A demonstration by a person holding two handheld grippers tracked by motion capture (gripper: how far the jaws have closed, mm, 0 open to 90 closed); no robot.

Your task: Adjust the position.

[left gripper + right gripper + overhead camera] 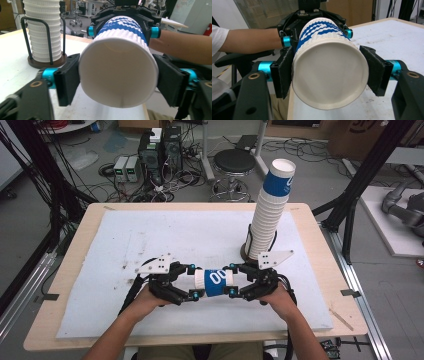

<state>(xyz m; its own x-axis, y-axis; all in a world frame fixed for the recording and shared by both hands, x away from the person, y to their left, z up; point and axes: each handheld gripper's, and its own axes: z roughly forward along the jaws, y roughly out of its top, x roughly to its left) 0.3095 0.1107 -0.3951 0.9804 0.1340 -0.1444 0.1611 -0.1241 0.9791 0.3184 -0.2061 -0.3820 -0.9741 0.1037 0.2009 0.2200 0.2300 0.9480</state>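
Observation:
A blue-and-white ribbed paper cup [216, 282] lies on its side just above the white mat, held between both grippers near the front of the table. My left gripper [195, 281] is shut on its white end; in the left gripper view the pads [68, 80] press both sides of the open mouth [117, 75]. My right gripper [231, 280] is shut on the other end; in the right gripper view its pads [284, 72] squeeze the cup by its recessed base [329, 75]. The two grippers face each other, each showing behind the cup in the other's view.
A tall leaning stack of the same cups [267, 215] stands in a black wire holder [247, 251] just behind the right gripper. The white mat [150, 240] covers the wooden table [70, 270]. A stool [234, 162] and computer boxes [160, 150] stand on the floor beyond.

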